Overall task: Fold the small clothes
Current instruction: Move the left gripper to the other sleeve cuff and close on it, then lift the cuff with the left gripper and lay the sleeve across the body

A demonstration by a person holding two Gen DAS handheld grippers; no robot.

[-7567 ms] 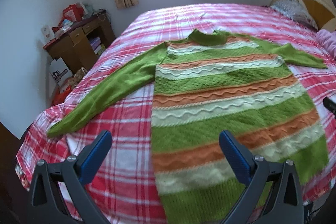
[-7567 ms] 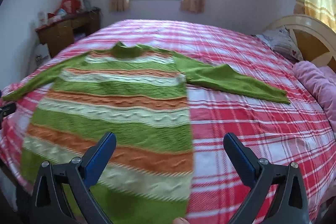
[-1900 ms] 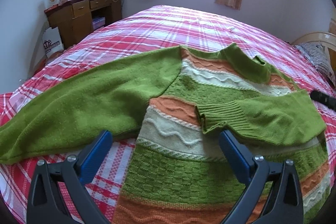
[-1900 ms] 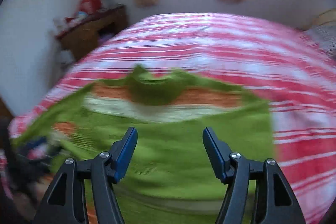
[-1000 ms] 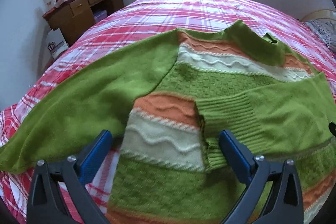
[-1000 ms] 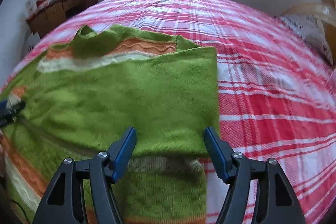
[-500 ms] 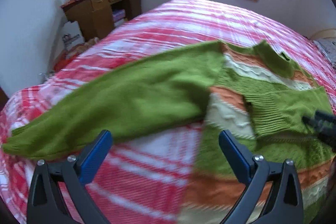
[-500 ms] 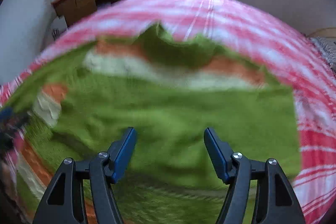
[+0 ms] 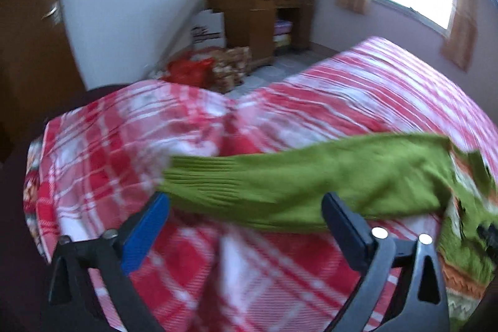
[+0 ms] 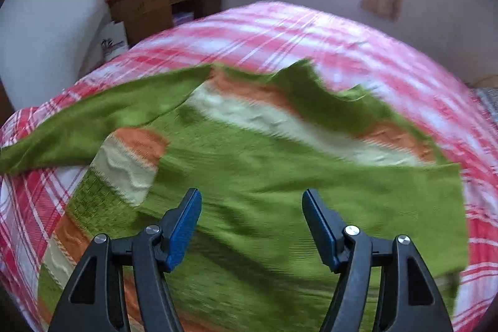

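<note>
A green, orange and cream striped sweater (image 10: 249,145) lies flat on the red plaid bed (image 10: 311,33). Its right sleeve (image 10: 358,201) is folded across the chest. Its left sleeve (image 9: 311,176) stretches out toward the bed corner, ribbed cuff (image 9: 199,176) at the end. My left gripper (image 9: 244,218) is open and empty, hovering just in front of that cuff end of the sleeve. My right gripper (image 10: 252,213) is open and empty above the folded right sleeve. The left sleeve also shows in the right wrist view (image 10: 93,120).
A wooden desk (image 9: 258,17) with red bags on top stands by the wall past the bed corner. A white paper bag (image 9: 207,31) and red bags (image 9: 190,72) sit on the floor beside it. A dark wooden door (image 9: 28,52) is at left.
My left gripper has swung left from the sweater body to the left sleeve's cuff near the bed corner. My right gripper has shifted a little over the folded right sleeve. Both stay open.
</note>
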